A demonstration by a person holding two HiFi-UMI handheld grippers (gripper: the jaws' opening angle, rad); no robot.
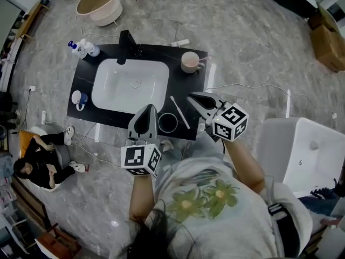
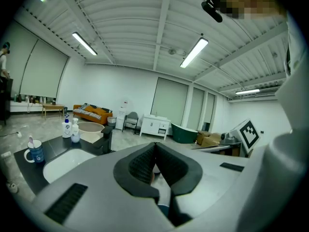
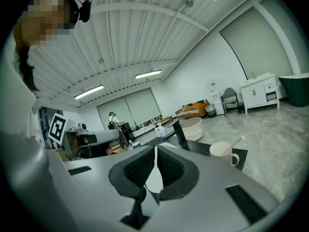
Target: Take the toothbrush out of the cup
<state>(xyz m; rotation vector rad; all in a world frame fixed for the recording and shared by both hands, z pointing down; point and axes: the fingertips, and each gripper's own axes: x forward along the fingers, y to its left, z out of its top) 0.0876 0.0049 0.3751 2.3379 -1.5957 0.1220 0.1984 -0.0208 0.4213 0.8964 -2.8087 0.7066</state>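
left tool [image 1: 146, 112] and right tool [image 1: 193, 99] hung closed and empty; i judged they should keep clear of the toothbrush [image 1: 179, 112] lying on the tabletop [image 1: 83, 79] beside the dark cup [image 1: 167, 123].

Your pale toothbrush [image 1: 179, 112] is out, lying flat and slanted on the black counter [image 1: 188, 88], right beside the upright dark cup [image 1: 167, 123] near the front edge.

Grey grippers [image 1: 148, 111] [image 1: 193, 99] (black-and-white marker cubes [image 1: 141, 159]), pale flower-print T-shirt [image 1: 215, 220]

Found no legible words, numbers or brands; judged labels on the soap bottles [image 2: 75, 131] too small to read.
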